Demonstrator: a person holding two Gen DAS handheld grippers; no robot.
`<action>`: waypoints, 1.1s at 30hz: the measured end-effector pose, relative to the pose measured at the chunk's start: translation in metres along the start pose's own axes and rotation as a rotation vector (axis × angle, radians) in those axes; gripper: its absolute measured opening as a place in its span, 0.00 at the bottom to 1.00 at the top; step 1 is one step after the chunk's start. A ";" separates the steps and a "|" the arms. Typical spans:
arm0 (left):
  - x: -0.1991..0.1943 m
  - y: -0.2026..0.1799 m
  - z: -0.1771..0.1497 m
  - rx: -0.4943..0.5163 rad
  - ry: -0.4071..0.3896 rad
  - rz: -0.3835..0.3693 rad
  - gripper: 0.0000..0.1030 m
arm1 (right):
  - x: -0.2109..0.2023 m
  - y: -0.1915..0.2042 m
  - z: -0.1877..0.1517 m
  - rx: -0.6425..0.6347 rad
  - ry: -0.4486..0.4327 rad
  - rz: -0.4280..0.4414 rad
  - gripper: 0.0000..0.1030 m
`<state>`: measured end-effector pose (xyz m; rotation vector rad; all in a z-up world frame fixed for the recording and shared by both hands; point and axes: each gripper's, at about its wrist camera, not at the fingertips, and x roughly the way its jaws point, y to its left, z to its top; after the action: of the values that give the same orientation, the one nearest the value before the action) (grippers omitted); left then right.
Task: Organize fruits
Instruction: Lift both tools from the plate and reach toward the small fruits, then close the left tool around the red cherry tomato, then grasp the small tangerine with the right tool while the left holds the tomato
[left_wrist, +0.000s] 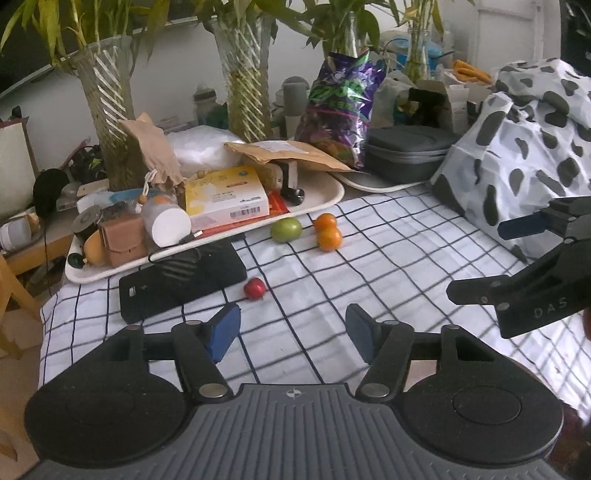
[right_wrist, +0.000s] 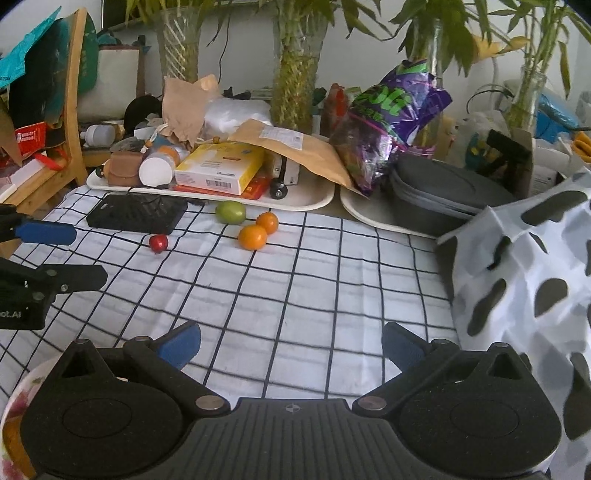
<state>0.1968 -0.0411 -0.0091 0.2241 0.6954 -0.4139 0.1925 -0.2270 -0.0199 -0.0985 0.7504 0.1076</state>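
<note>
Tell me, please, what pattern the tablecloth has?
White tablecloth with a dark grid of lines, clearest in the right wrist view.

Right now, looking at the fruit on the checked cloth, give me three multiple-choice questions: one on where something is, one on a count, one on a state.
1. Where is the small red fruit?
A. next to the black box
B. on the white tray
C. inside the spotted bag

2. How many orange fruits are there?
A. one
B. two
C. four

3. What state is the left tool in?
A. shut on the green fruit
B. shut on nothing
C. open, holding nothing

Answers:
1 A: it lies on the cloth by the black box.
2 B: two sit together beside the green fruit.
3 C: its blue pads stand apart over bare cloth.
</note>
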 end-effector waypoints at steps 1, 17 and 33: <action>0.004 0.001 0.001 0.003 0.003 -0.001 0.53 | 0.004 0.000 0.002 -0.002 0.002 0.002 1.00; 0.078 0.040 0.009 -0.057 0.068 -0.029 0.34 | 0.062 0.003 0.024 -0.093 0.023 0.045 1.00; 0.106 0.044 0.012 -0.055 0.086 -0.027 0.21 | 0.083 0.002 0.028 -0.123 0.027 0.064 1.00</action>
<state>0.2964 -0.0366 -0.0672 0.1814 0.7940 -0.4125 0.2716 -0.2162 -0.0560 -0.1934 0.7736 0.2135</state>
